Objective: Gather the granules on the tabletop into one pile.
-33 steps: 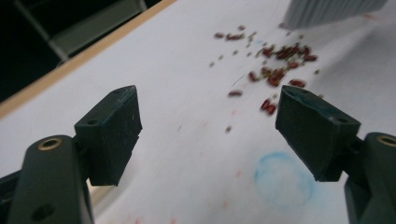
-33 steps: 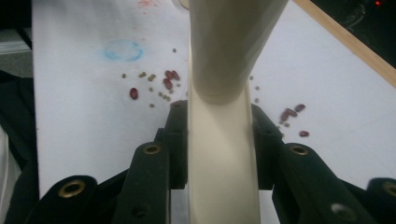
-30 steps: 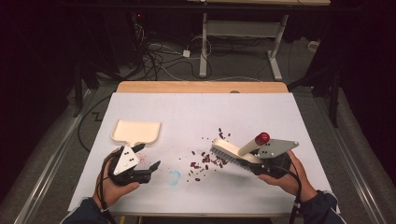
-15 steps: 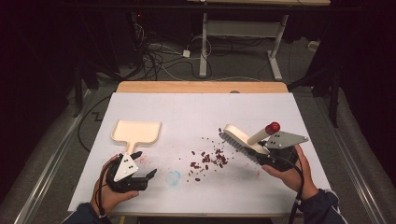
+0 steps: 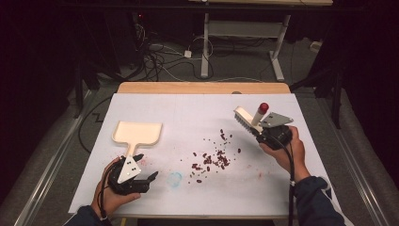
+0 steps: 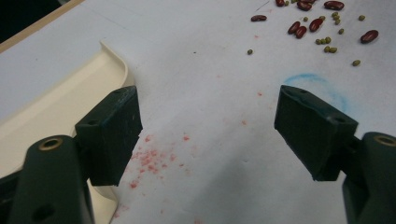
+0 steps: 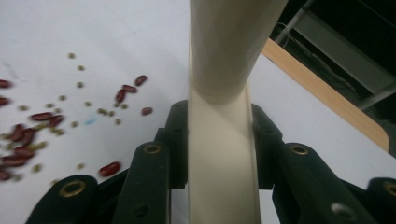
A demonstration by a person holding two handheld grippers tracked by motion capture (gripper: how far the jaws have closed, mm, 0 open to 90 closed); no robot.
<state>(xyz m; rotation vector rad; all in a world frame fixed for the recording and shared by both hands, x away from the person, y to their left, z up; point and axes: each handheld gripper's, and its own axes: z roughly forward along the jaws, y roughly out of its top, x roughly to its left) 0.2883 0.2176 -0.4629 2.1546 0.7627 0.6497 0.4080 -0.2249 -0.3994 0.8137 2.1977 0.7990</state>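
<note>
My right gripper (image 5: 261, 133) is clamped on the brush (image 5: 244, 118), its cream handle squeezed between both jaws and running up past them, bristle head lifted clear of the table (image 5: 197, 108) and tilted away from me. The beans (image 5: 211, 157) lie scattered well to the left of those jaws, red ones mixed with small green ones. My left gripper (image 5: 141, 181) hangs wide apart and holds nothing; the dustpan (image 5: 137, 133) sits just beside its left jaw, the handle running under that jaw, the other jaw over bare paper. The step, as I judge it, is taking the pan: I should slide the left jaws sideways until the handle lies between them, close squarely, then set the pan's lip flat beside the beans before I lower the bristles beyond them and sweep towards it.
</note>
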